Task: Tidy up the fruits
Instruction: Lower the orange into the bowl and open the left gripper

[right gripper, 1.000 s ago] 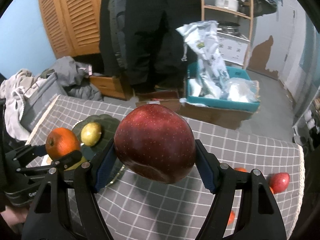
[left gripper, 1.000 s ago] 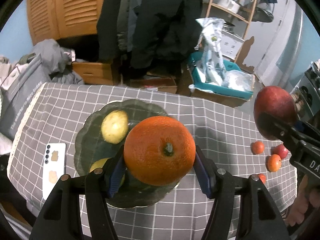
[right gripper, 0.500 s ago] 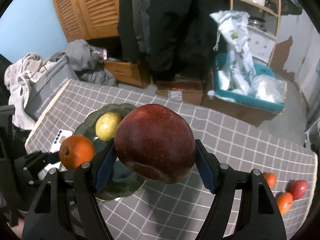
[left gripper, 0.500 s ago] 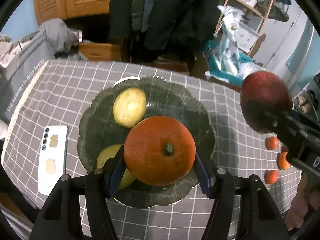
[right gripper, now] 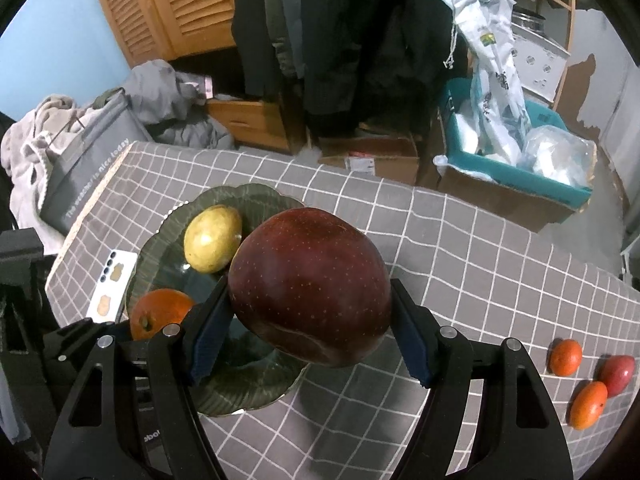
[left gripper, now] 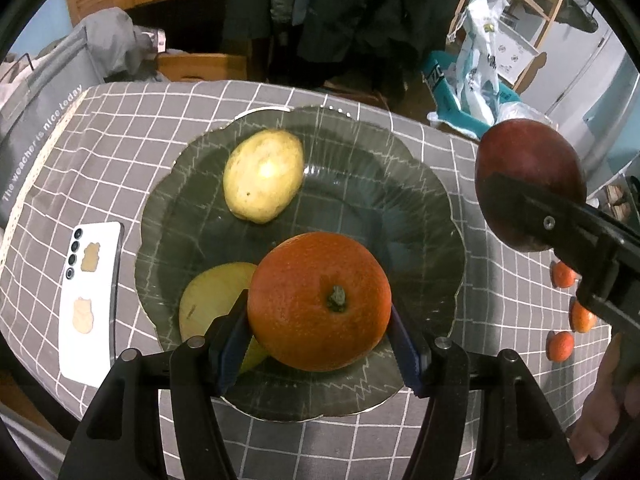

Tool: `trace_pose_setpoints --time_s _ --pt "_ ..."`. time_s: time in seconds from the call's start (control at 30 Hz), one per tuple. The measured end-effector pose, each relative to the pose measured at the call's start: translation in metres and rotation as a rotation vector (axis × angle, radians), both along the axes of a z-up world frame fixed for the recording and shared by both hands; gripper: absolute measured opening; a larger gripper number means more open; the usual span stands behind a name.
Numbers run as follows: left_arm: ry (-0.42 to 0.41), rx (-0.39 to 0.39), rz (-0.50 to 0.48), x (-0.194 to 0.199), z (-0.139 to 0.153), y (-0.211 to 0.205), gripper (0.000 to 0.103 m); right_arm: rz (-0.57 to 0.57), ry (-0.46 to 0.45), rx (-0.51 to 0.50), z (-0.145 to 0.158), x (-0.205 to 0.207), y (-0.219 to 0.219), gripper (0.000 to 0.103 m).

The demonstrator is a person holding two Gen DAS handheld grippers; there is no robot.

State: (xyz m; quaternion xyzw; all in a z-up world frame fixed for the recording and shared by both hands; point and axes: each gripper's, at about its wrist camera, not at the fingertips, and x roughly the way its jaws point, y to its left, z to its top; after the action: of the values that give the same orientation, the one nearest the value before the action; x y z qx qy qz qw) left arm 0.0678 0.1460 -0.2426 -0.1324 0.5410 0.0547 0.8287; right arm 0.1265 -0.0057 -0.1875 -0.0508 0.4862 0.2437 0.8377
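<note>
My left gripper (left gripper: 320, 336) is shut on a large orange (left gripper: 319, 301) and hangs over the near part of a dark green glass plate (left gripper: 400, 184). On the plate lie a yellow lemon (left gripper: 262, 176) and a second yellow fruit (left gripper: 214, 300), partly hidden behind the orange. My right gripper (right gripper: 310, 332) is shut on a dark red apple (right gripper: 310, 292), held above the plate's (right gripper: 256, 388) right edge. The apple (left gripper: 528, 184) also shows at the right of the left wrist view, and the orange (right gripper: 160, 314) low at the left of the right wrist view.
A white phone (left gripper: 90, 300) lies face down left of the plate on the grey checked tablecloth (right gripper: 460, 264). Small orange and red fruits (right gripper: 588, 376) sit near the table's right end. Beyond the far edge are a grey bag, boxes and hanging coats.
Both grippers have come down and closer to the plate, which looks larger now. The orange has shifted over the plate's near part, and the apple has moved left toward the plate's right edge.
</note>
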Motion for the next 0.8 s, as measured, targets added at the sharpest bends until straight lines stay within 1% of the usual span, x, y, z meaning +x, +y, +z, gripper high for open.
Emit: trace_pose_setpoints --time_s 0.07,0.13,0.17,0.2,0.27,0.43,0.53,0.8 --pt "0.011 0.006 -0.003 0.001 -0.003 -0.001 0.065 -0.003 0.006 0.000 -0.002 0.002 -0.001 0.075" --pt "-0.005 0.013 -0.002 0.001 0.001 -0.002 0.065 -0.005 0.010 0.002 -0.003 0.003 -0.002 0.075" --pt "-0.018 0.013 -0.001 0.001 0.003 -0.001 0.069 -0.006 0.012 0.003 -0.004 0.004 -0.002 0.075" --pt "-0.026 0.014 0.002 0.001 0.005 0.000 0.075 -0.007 0.014 0.004 -0.004 0.005 -0.001 0.075" --pt "-0.033 0.025 0.011 0.001 0.007 0.003 0.078 -0.008 0.016 0.006 -0.004 0.006 -0.001 0.075" --pt "-0.037 0.026 0.044 -0.001 0.011 0.013 0.078 -0.004 0.022 0.002 -0.008 0.010 0.003 0.075" --pt "-0.042 0.029 0.082 -0.003 0.014 0.023 0.078 0.004 0.029 -0.002 -0.012 0.014 0.008 0.075" --pt "-0.040 0.018 0.168 -0.006 0.013 0.053 0.078 0.043 0.073 -0.006 -0.031 0.020 0.029 0.075"
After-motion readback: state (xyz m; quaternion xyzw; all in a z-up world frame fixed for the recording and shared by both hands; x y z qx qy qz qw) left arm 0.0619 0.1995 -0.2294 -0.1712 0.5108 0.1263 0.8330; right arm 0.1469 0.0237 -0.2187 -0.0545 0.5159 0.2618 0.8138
